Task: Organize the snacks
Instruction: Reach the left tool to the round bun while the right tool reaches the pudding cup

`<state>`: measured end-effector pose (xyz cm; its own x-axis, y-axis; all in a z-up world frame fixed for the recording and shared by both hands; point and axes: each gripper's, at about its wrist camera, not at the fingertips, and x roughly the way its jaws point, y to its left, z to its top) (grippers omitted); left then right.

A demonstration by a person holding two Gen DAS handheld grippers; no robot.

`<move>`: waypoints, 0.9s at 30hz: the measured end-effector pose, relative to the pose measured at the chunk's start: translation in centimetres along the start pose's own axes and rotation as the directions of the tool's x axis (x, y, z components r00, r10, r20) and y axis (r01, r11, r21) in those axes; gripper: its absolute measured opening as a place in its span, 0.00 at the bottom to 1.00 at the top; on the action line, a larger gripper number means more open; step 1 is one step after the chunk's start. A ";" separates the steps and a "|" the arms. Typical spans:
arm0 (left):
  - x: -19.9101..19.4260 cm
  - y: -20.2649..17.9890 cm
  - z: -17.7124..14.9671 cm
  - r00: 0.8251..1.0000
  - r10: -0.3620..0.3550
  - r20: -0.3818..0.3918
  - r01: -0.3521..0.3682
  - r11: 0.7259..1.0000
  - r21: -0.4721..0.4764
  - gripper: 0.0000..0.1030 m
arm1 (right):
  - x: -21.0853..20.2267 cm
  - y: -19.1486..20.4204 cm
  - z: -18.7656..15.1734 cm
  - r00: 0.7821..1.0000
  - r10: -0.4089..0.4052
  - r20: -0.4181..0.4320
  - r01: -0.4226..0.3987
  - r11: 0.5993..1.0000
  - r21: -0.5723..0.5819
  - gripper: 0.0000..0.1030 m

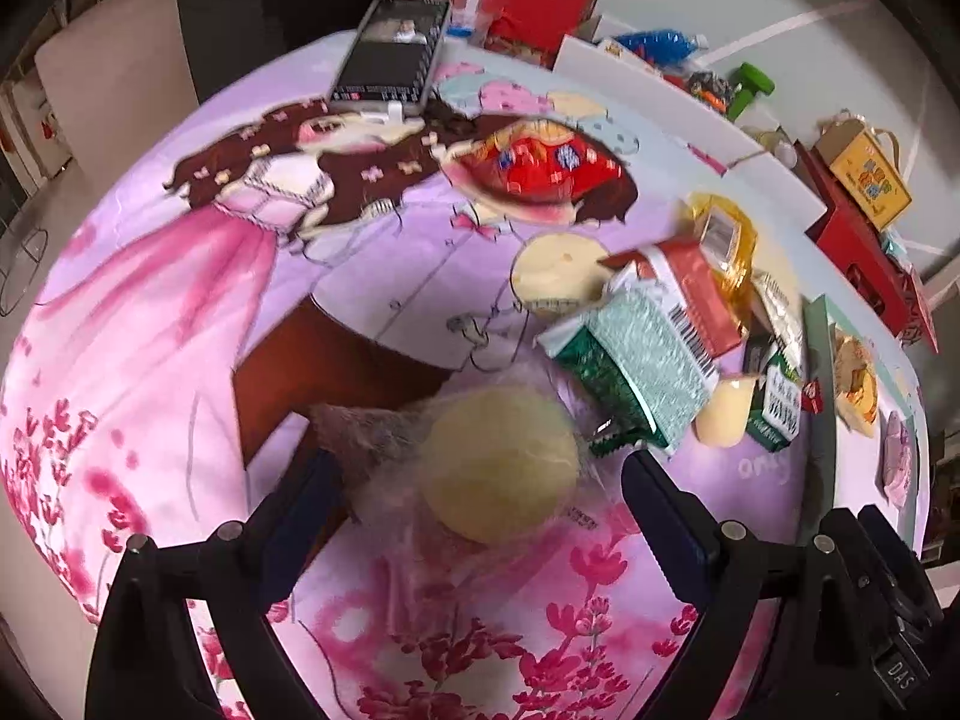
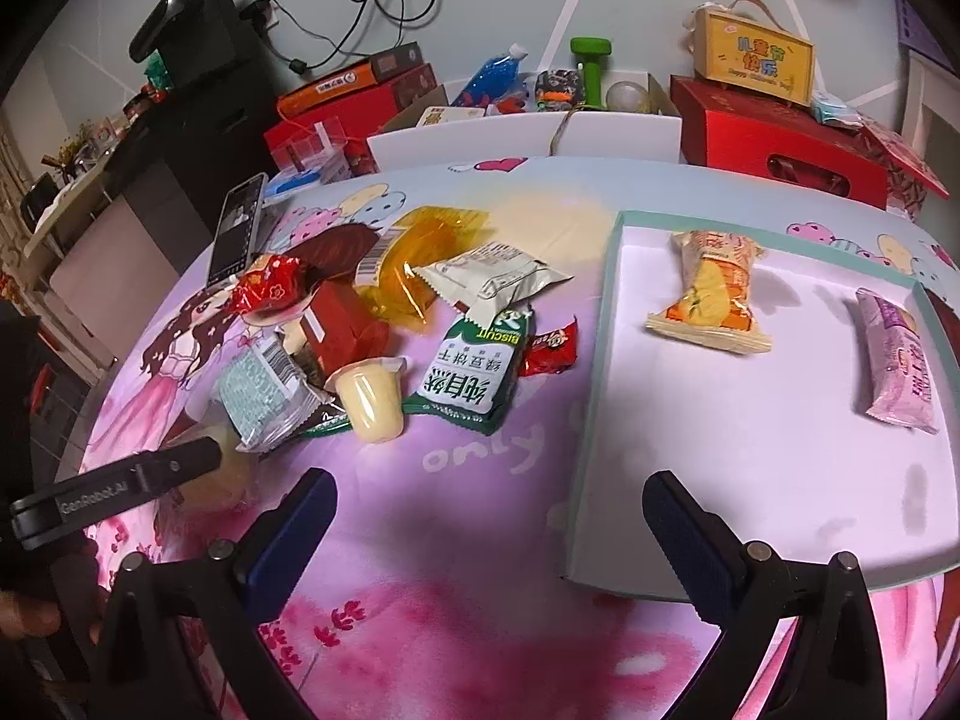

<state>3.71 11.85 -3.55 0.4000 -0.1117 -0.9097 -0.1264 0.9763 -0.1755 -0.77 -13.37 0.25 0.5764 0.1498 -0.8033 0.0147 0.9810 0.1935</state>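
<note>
My left gripper (image 1: 480, 474) is open, its fingers on either side of a round pale-yellow pastry in a clear wrapper (image 1: 498, 468) that lies on the pink cartoon cloth (image 1: 150, 312). Just beyond it is a pile of snacks: a green-and-silver packet (image 1: 630, 360), a red box (image 1: 696, 288), a jelly cup (image 1: 726, 414) and a red candy bag (image 1: 540, 168). My right gripper (image 2: 486, 510) is open and empty above the cloth, between the pile with the green biscuit pack (image 2: 474, 378) and the white tray (image 2: 600, 330). In the tray lie an orange packet (image 2: 714, 300) and a pink packet (image 2: 894, 366).
A phone (image 1: 393, 54) leans on a stand at the far side of the table. Red gift boxes (image 2: 780, 144), a yellow box (image 2: 756, 60), a green dumbbell (image 2: 591, 69) and a blue bottle (image 2: 492, 78) stand beyond the table's far edge.
</note>
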 end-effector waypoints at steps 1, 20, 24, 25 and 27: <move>0.2 -0.1 0.0 1.000 0.009 -0.004 -0.009 1.000 0.006 0.92 | 0.2 0.1 0.0 1.000 0.002 -0.003 -0.002 1.000 -0.002 1.00; 1.9 1.3 0.3 0.998 0.034 -0.048 -0.035 0.999 -0.033 0.92 | 3.0 5.3 1.6 0.995 0.088 0.040 -0.077 0.973 -0.220 0.84; 1.9 2.0 0.7 0.998 0.033 -0.044 -0.036 0.998 -0.053 0.92 | 3.8 5.8 1.5 0.996 0.091 0.022 -0.082 0.966 -0.245 0.78; 1.9 2.1 0.7 0.998 0.035 -0.043 -0.038 0.998 -0.054 0.92 | 4.1 5.9 1.6 0.996 0.092 0.017 -0.085 0.965 -0.246 0.75; 1.8 2.2 0.8 0.998 0.038 -0.043 -0.041 0.998 -0.055 0.92 | 4.4 5.9 1.6 0.995 0.094 0.012 -0.089 0.964 -0.250 0.70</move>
<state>4.90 13.93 -5.29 0.3557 -0.0819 -0.9310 -0.1919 0.9685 -0.1585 3.17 -7.08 -1.20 0.5847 0.2403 -0.7748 -0.2411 0.9634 0.1168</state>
